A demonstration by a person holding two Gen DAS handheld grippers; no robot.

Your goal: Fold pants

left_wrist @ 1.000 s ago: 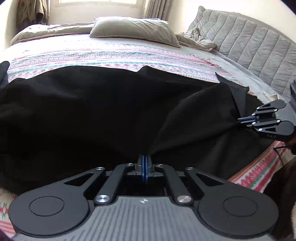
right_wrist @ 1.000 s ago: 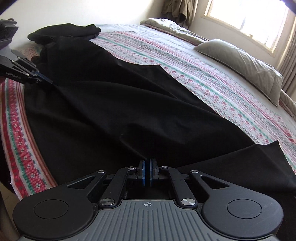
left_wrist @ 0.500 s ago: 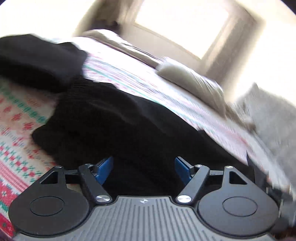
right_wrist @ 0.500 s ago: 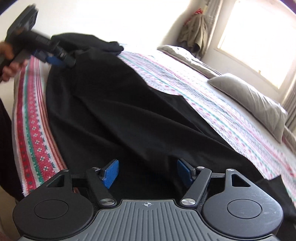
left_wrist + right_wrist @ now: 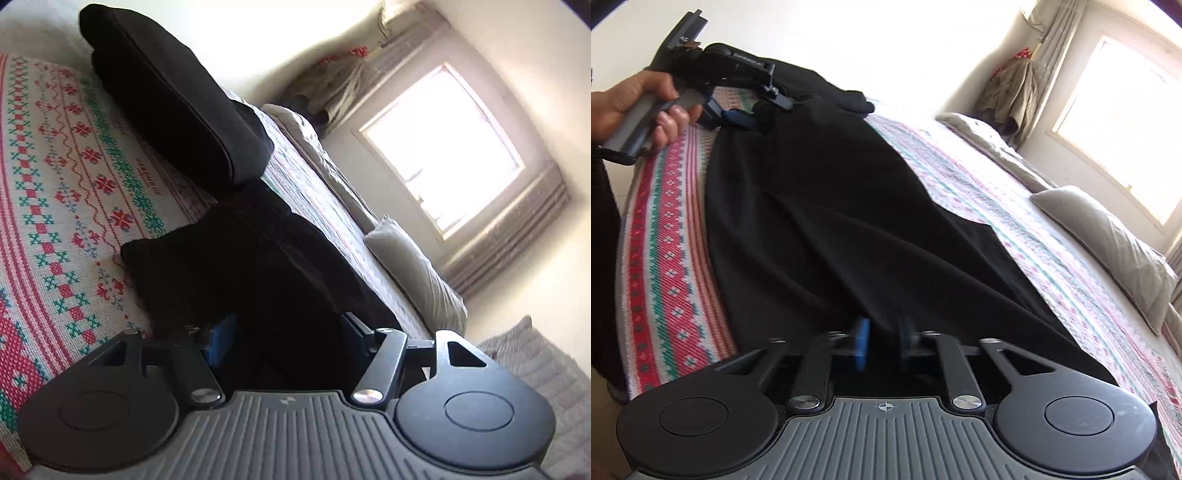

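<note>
The black pants (image 5: 842,229) lie lengthwise along the near edge of the patterned bedspread (image 5: 665,236). In the left wrist view their bunched end (image 5: 236,266) sits right in front of my left gripper (image 5: 286,332), whose jaws stand wide apart with black cloth between them. The left gripper also shows in the right wrist view (image 5: 753,107), held by a hand at the pants' far end. My right gripper (image 5: 882,341) is over the pants' near part, its blue pads (image 5: 862,341) partly closed with a gap, black cloth between them.
A folded black garment (image 5: 173,110) lies on the bedspread (image 5: 55,192) just beyond the pants' end. A grey pillow (image 5: 1115,247) and rumpled bedding lie at the bed's far side under a bright window (image 5: 1126,110). The bed edge runs along the left.
Both grippers let go of the pants and opened. The left gripper moved to the pants' far end and rolled sideways. The right gripper's jaws have since narrowed over the cloth.
</note>
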